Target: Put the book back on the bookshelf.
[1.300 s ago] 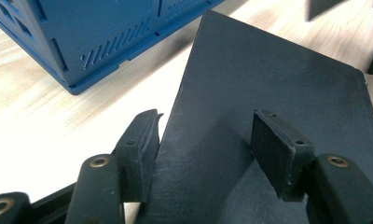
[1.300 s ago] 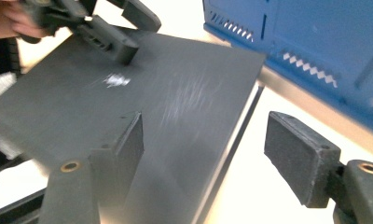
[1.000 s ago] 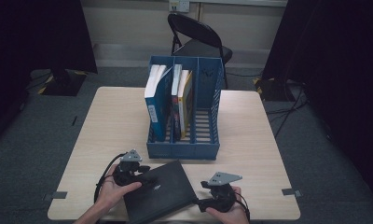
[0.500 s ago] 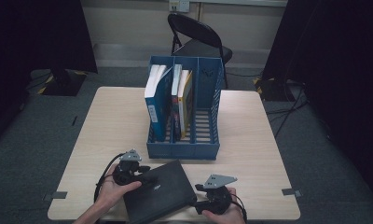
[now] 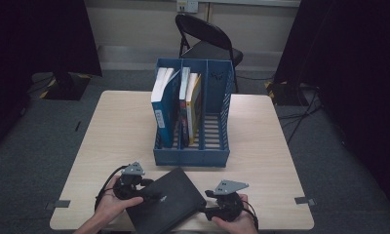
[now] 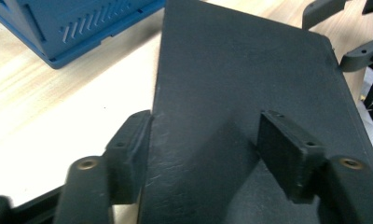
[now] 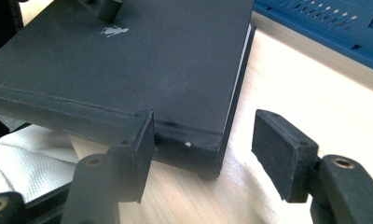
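Black book (image 5: 165,204) lies flat on the table's (image 5: 110,131) near edge, angled, between the two grippers and just in front of the blue file rack (image 5: 193,156). Left gripper (image 6: 201,144) jaws spread wide, nothing clamped: one jaw sits at the book's left edge, the other over the cover, both apart from each other. Contact with the cover cannot be told. Right gripper (image 7: 201,140) also released, jaws wide; left jaw is against the book's near corner at the spine end, right jaw over bare table beside the page edge. Small pale logo (image 7: 113,31) on the cover, seen in the right gripper view. White cloth-like material (image 7: 31,158) shows under the book's near side in that view.

High view: left hand (image 5: 112,204) and right hand (image 5: 234,222) hold the grippers at the book's two sides. Rack has three slots; books (image 5: 176,105) stand upright in the left and middle slots, right slot holds none. Folding chair (image 5: 207,41) behind the table.
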### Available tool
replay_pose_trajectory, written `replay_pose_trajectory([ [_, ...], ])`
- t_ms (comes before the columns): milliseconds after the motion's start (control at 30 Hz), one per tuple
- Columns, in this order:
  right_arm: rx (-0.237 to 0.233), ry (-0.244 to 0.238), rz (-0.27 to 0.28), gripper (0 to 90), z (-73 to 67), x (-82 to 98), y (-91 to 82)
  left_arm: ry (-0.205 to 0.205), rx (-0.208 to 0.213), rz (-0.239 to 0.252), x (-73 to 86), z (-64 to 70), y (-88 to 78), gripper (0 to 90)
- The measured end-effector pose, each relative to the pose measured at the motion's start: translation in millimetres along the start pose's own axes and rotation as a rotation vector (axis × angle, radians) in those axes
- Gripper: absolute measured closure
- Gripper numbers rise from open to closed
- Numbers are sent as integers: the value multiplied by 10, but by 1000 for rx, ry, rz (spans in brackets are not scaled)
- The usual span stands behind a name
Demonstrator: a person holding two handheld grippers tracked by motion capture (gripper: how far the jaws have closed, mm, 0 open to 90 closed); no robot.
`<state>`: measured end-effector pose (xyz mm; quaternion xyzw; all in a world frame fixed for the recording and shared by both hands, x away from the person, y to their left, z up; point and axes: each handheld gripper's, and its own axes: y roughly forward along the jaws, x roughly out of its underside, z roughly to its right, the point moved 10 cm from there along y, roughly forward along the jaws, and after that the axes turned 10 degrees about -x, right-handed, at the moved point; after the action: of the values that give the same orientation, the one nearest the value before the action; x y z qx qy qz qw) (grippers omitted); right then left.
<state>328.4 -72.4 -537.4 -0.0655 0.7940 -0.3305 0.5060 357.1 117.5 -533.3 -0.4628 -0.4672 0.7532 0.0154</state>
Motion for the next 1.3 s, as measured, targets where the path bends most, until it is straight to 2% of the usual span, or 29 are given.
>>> replay_pose_trajectory([
  [167, 6, 3, 0, 399, 38, -8, -10, -4, -4, -11, 23, 16, -26, 343],
  [267, 20, 5, 6, 416, 60, -15, -18, 11, 19, -33, 53, 27, -63, 346],
  [400, 47, 10, 15, 422, 133, -38, -30, -13, 40, -35, 72, 0, -95, 417],
  [567, 66, 15, 19, 419, 201, -70, -22, -23, 38, -43, 77, -23, -105, 445],
  [700, 75, 20, 27, 446, 289, -103, -26, -15, 22, -44, 82, 38, -98, 407],
  [833, 122, 29, 33, 462, 428, -140, -58, -25, 86, -58, 95, 101, -111, 409],
  [867, 129, 37, 30, 473, 451, -145, -65, -15, 105, -71, 106, 135, -120, 412],
  [1000, 165, 42, 20, 474, 540, -180, -79, -28, 138, -81, 122, 173, -134, 458],
  [1067, 156, 49, 19, 444, 574, -187, -77, -70, 137, -93, 111, 167, -132, 481],
  [1100, 156, 54, 22, 438, 586, -184, -78, -83, 127, -81, 93, 159, -127, 492],
  [1133, 160, 55, 28, 444, 583, -180, -80, -86, 116, -70, 71, 164, -111, 487],
  [1200, 174, 52, 30, 459, 557, -170, -82, -65, 49, -76, 55, 137, -37, 450],
  [1233, 166, 49, 29, 455, 527, -163, -82, -82, 45, -75, 36, 135, -5, 405],
  [1267, 162, 44, 25, 449, 501, -148, -83, -95, 62, -76, 17, 143, 25, 397],
  [1300, 156, 45, 15, 445, 479, -121, -81, -103, 60, -77, -5, 133, 50, 389],
])
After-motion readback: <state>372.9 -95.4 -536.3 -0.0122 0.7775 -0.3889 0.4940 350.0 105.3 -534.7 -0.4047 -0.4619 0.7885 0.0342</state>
